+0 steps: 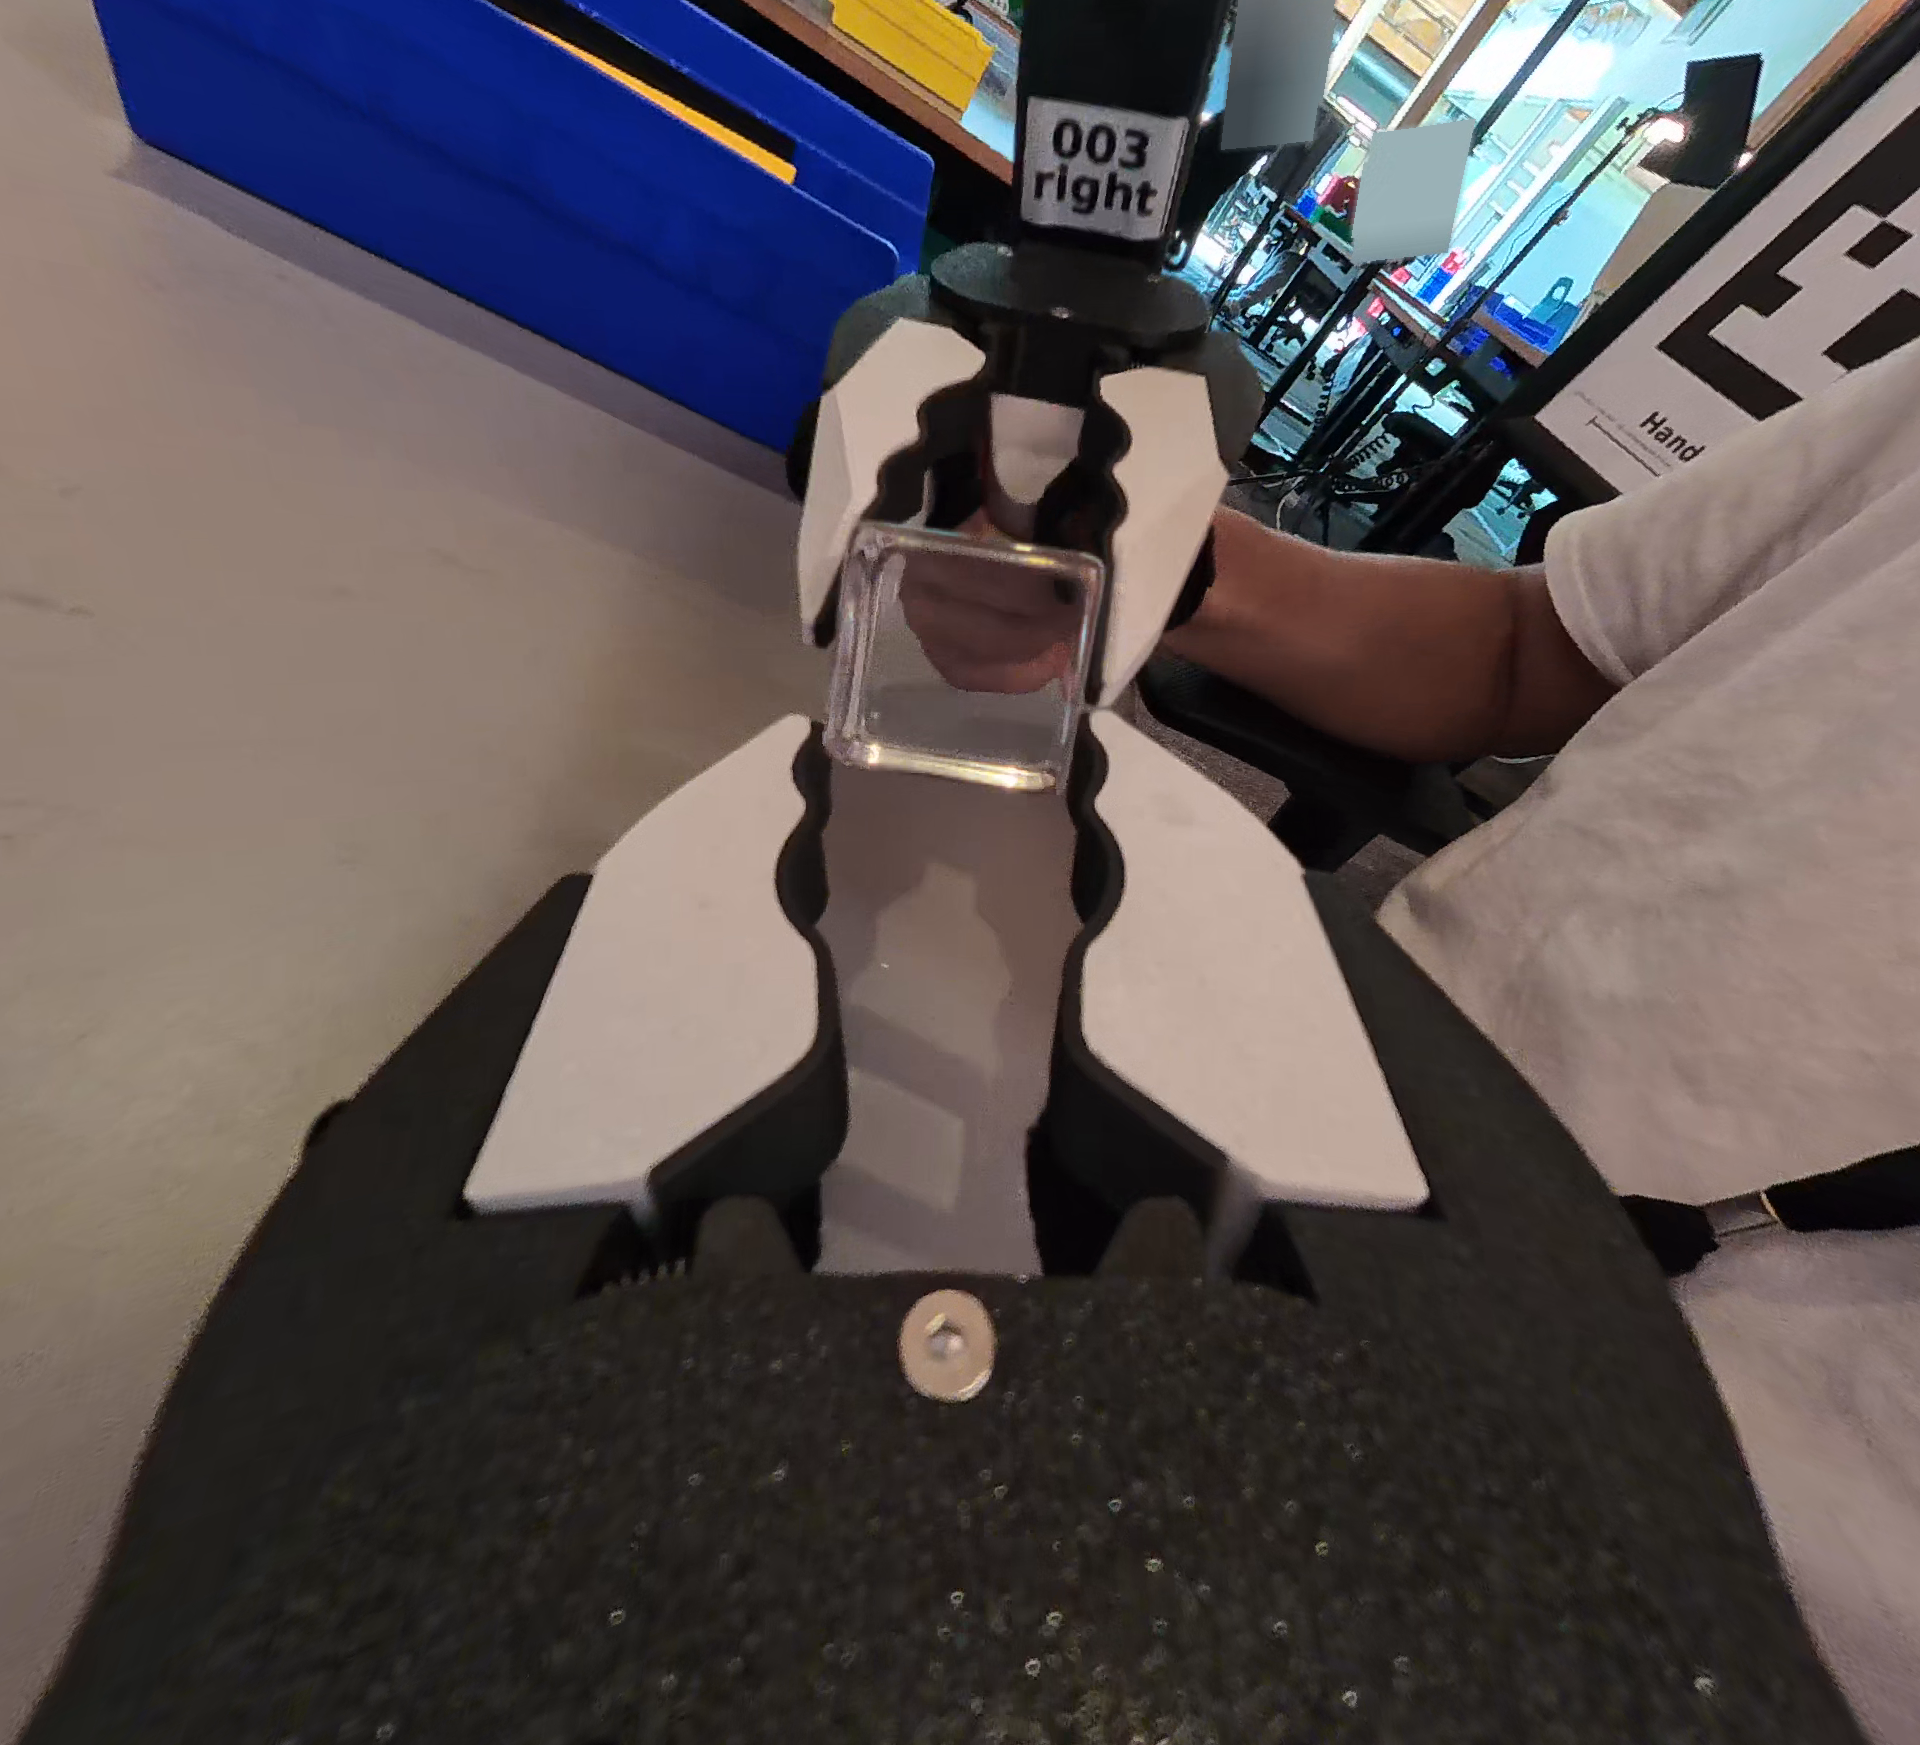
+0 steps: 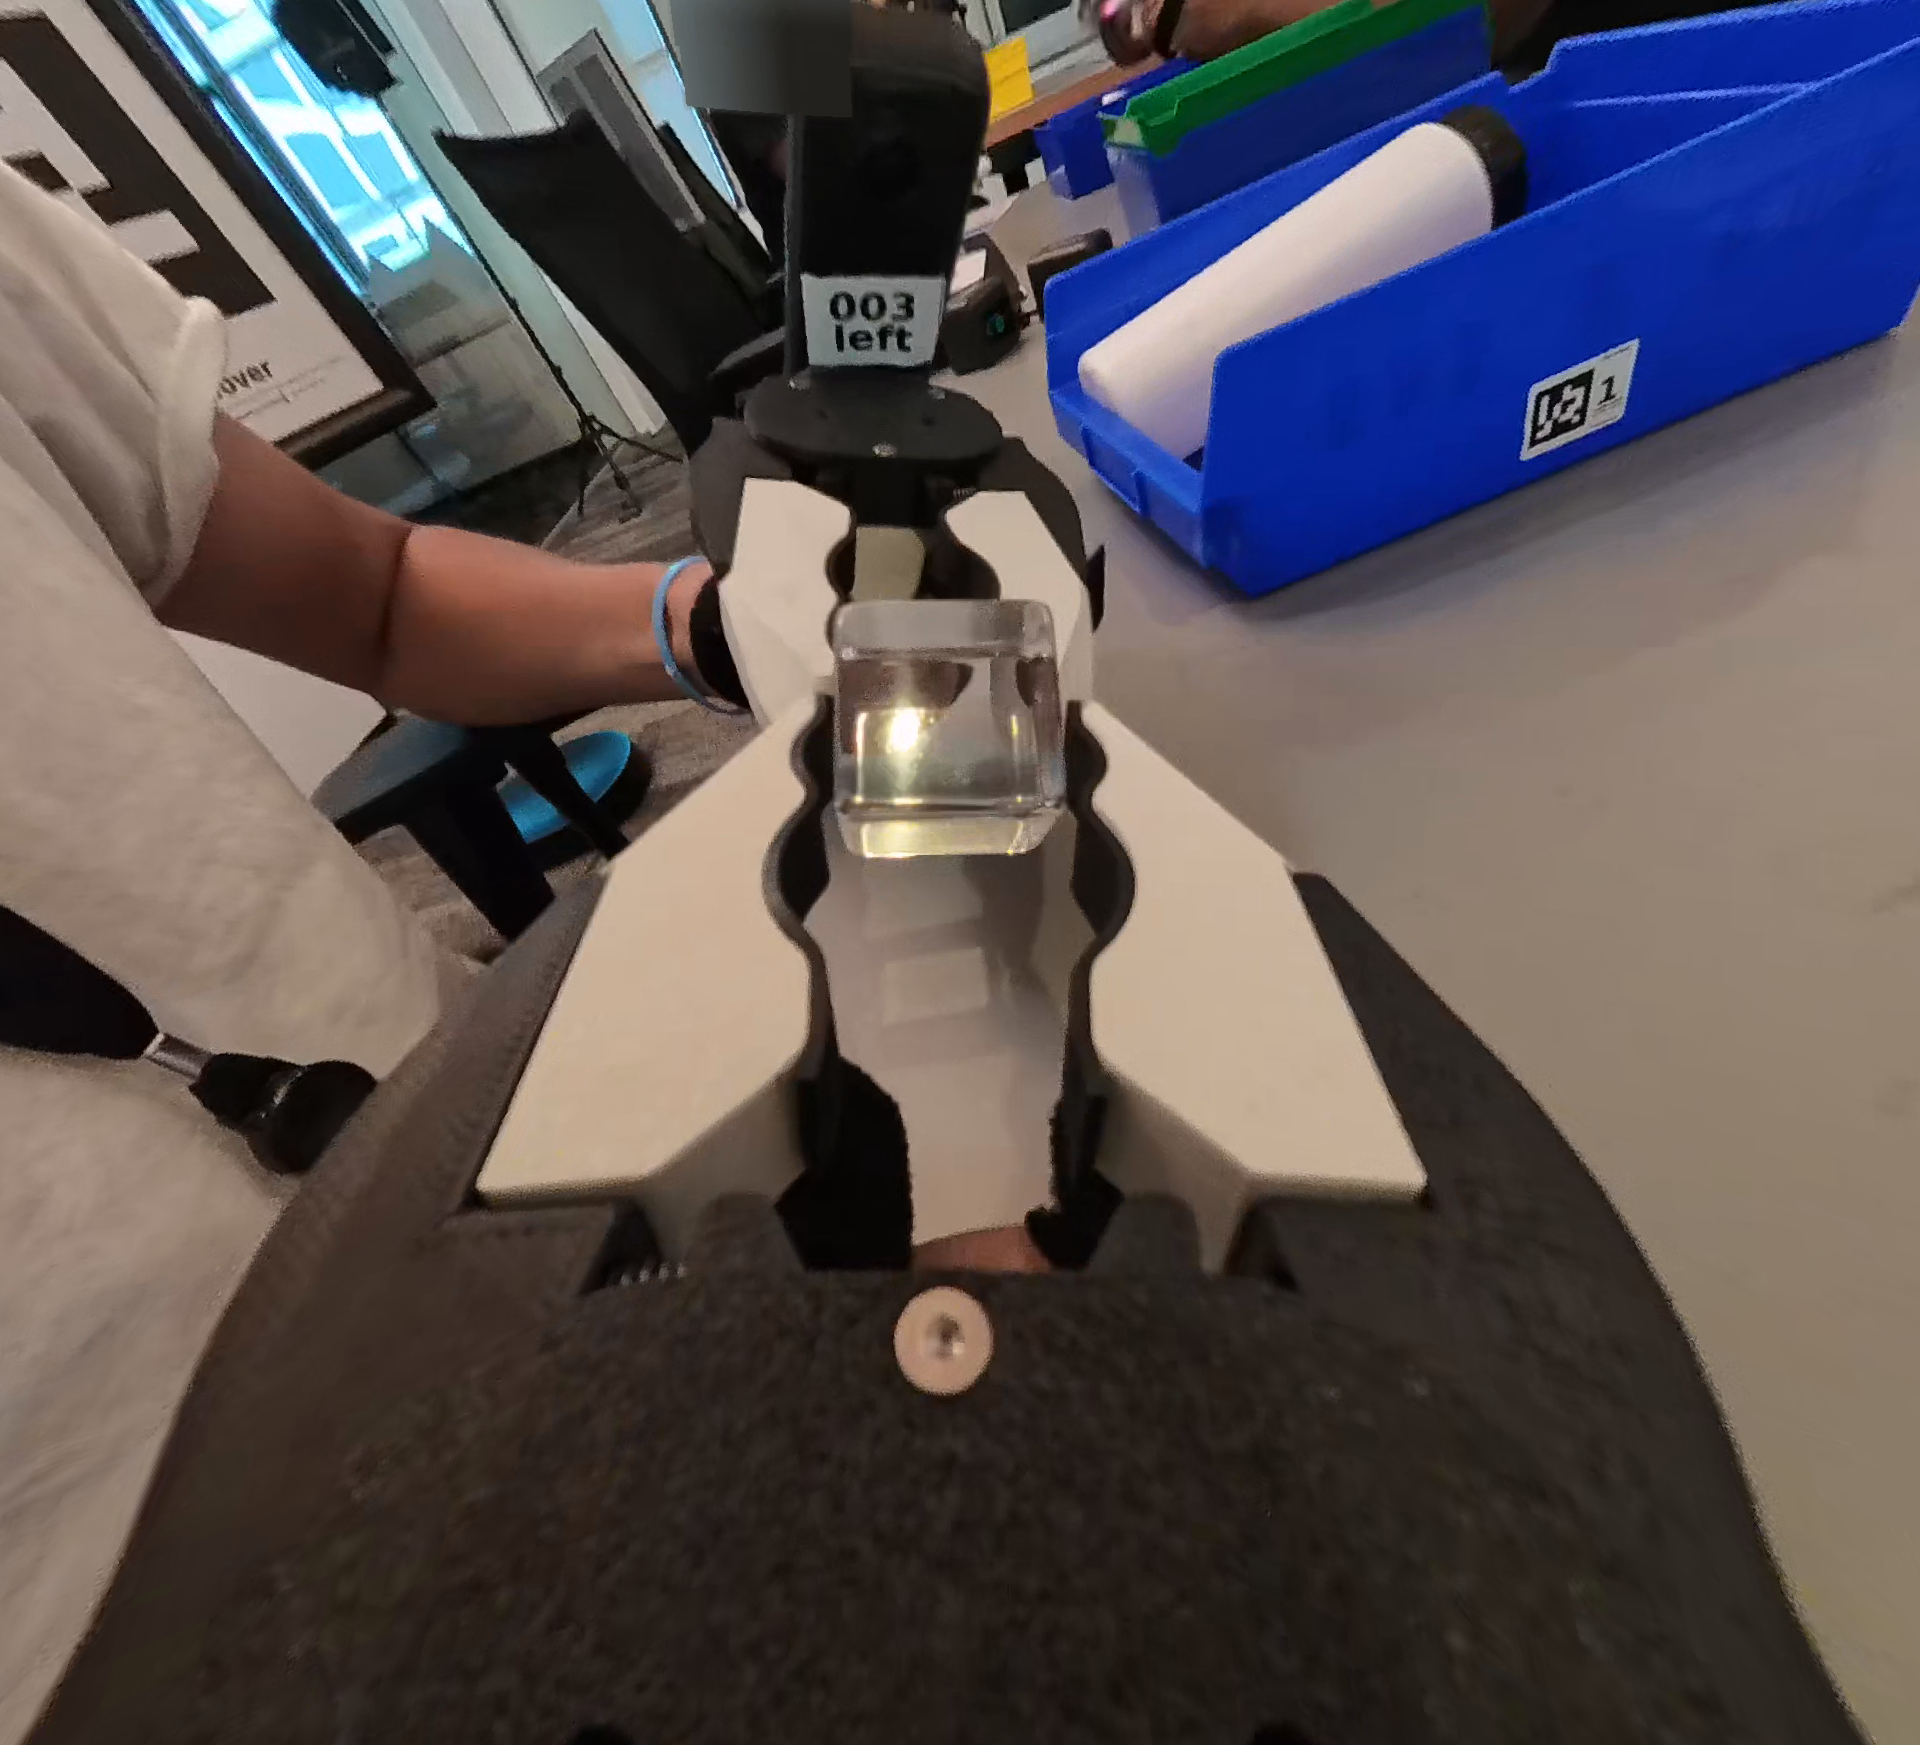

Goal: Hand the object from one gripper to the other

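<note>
Tongs meet nose to nose above a pale grey surface (image 1: 312,552), with a clear cube (image 1: 961,656) caught between the two sets. In the left wrist view the left tongs (image 1: 951,760) reach forward, their white fingers (image 1: 707,947) with wavy black pads flanking the near bottom corners of the cube; whether those tips press on it or merely stand just beside it cannot be told. Facing them, the right tongs (image 1: 961,625) come down from above, and their fingers clasp the cube on both sides.

The right wrist view shows the same meeting from the other end: the right tongs (image 2: 945,750) are closed on the cube (image 2: 945,729), which sits between their fingertips and glints with a bright reflection, while the left tongs (image 2: 914,646) stand directly behind it, touching or nearly touching its far face.

A person in a white shirt (image 1: 1714,708) holds both tools, a blue band (image 2: 665,630) on one wrist. A blue bin (image 2: 1507,345) holding a white cylinder (image 2: 1299,261) with a black cap rests on the surface, well apart from the cube. Another blue bin (image 1: 468,137) lies beyond the left tongs.
</note>
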The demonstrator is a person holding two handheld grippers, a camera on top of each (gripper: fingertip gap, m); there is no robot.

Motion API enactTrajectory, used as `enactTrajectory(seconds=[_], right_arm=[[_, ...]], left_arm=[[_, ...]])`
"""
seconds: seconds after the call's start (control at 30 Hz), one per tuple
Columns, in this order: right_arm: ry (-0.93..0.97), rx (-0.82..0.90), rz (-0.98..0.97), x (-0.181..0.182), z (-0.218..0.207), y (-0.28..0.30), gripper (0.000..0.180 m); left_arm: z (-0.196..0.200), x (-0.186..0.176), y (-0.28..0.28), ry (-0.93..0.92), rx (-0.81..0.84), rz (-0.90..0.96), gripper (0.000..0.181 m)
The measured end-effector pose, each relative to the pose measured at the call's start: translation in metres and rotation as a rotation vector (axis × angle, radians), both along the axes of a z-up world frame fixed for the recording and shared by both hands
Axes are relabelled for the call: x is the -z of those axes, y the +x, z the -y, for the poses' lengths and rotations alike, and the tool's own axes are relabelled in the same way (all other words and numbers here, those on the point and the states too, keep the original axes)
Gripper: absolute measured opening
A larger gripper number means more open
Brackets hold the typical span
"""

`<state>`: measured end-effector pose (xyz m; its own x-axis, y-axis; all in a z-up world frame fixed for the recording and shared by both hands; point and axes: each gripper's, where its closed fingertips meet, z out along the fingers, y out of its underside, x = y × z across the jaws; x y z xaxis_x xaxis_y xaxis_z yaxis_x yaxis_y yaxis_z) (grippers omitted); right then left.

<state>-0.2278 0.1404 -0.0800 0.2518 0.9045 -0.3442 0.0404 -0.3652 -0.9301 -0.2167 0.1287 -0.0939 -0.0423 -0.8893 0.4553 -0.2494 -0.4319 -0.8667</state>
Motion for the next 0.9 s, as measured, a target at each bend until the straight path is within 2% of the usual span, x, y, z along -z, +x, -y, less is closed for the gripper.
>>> enactTrajectory(seconds=[0.13,0.3,0.37,0.53,0.6,0.7,0.8,0.9], right_arm=[[0.040,0.024,0.063,0.007,-0.003,0.000,0.043],[0.202,0.158,0.318,0.034,-0.022,0.013,0.044],[0.207,0.165,0.359,0.041,-0.024,0.012,0.044],[-0.054,0.103,0.145,0.031,-0.020,0.004,0.044],[-0.203,0.069,-0.004,0.020,-0.020,0.004,0.044],[-0.452,0.047,-0.223,0.009,-0.026,0.007,0.043],[-0.702,0.057,-0.401,0.010,-0.034,0.007,0.043],[-0.884,0.058,-0.588,0.009,-0.038,0.003,0.043]], left_arm=[[-0.003,0.006,-0.002,0.031,-0.018,-0.014,0.043],[-0.032,-0.006,-0.013,0.031,-0.171,0.052,0.063],[-0.041,-0.009,-0.017,0.101,-0.222,0.055,0.068],[-0.023,-0.007,-0.015,0.338,-0.109,0.045,0.077],[-0.015,-0.013,-0.013,0.356,-0.074,0.109,0.082],[-0.010,-0.015,-0.012,0.384,-0.044,0.137,0.078],[-0.028,-0.008,-0.011,0.585,-0.192,0.028,0.079],[-0.044,-0.004,-0.012,0.707,-0.340,-0.090,0.092]])
